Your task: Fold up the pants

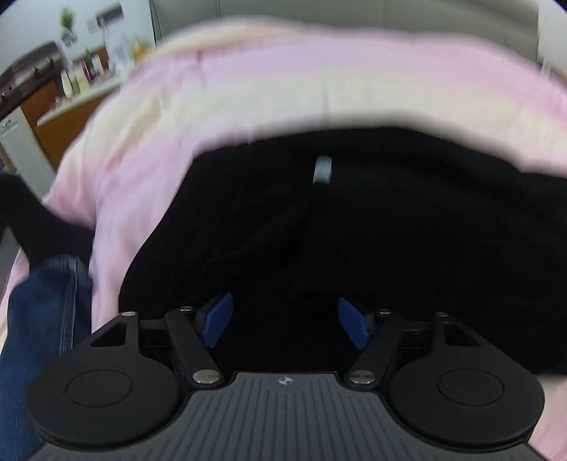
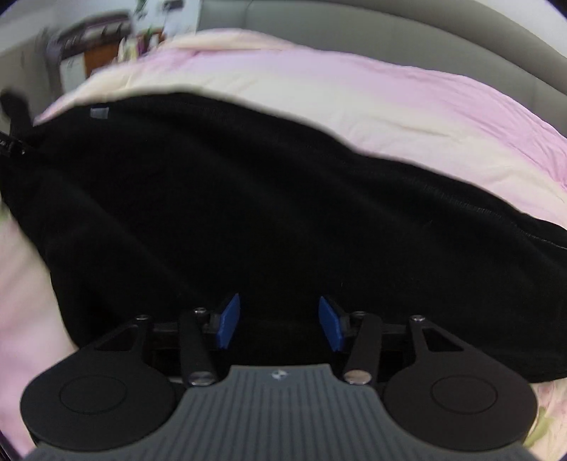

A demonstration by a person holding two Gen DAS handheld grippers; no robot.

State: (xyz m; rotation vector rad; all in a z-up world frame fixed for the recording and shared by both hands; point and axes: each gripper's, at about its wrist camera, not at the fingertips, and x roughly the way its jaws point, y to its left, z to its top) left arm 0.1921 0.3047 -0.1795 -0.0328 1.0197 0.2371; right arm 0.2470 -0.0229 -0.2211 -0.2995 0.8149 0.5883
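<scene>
Two grippers, left gripper (image 1: pixel 285 319) and right gripper (image 2: pixel 279 324), hover with jaws wide and empty over the black pants (image 2: pixel 248 198), spread on the pink bedsheet (image 2: pixel 389 103).

A bed covered in a pink and cream quilt (image 1: pixel 269 88) fills most of the room ahead. Behind its far edge rises a padded grey headboard (image 2: pixel 372 32). Off the far left corner stands a brown wooden counter (image 1: pixel 67 106) crowded with what may be bottles, too blurred to tell, under a pale wall (image 1: pixel 28 32).
</scene>
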